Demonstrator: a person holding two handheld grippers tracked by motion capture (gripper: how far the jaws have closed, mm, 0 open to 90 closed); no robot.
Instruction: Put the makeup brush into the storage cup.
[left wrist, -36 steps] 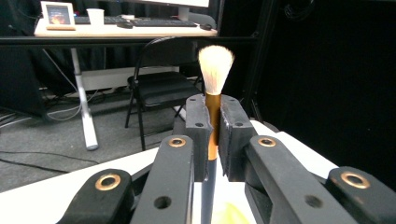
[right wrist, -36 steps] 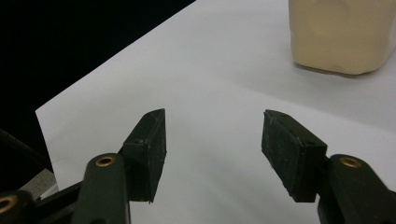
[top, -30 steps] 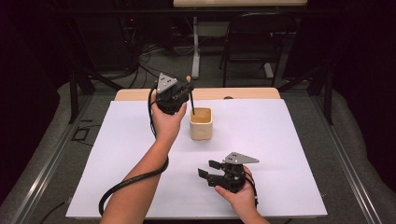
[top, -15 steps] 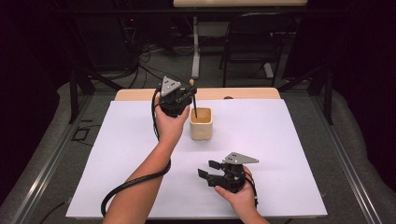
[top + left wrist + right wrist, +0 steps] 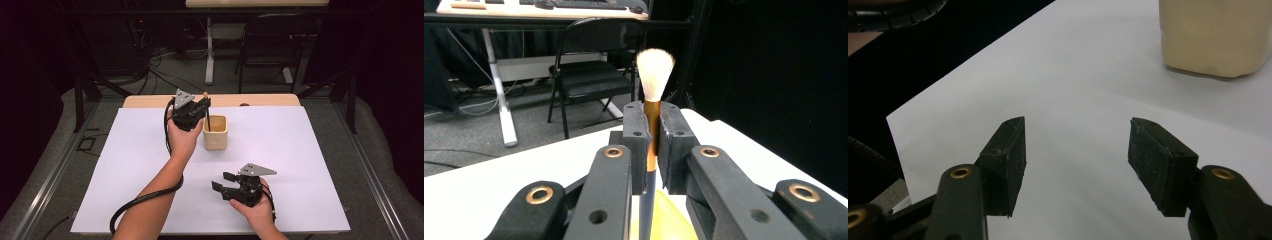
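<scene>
My left claw (image 5: 204, 104), pinching the makeup brush (image 5: 654, 75), has shifted right over the cup (image 5: 215, 132) (handle entering); right claw (image 5: 1077, 160) rests spread.

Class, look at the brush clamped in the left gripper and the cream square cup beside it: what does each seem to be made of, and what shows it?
White-tufted brush: soft pale bristles, hair or synthetic; a shiny copper-coloured collar that looks like metal; a dark smooth handle, material unclear. Cream square cup: matt, rounded corners, uniform colour, probably plastic, possibly ceramic.
</scene>
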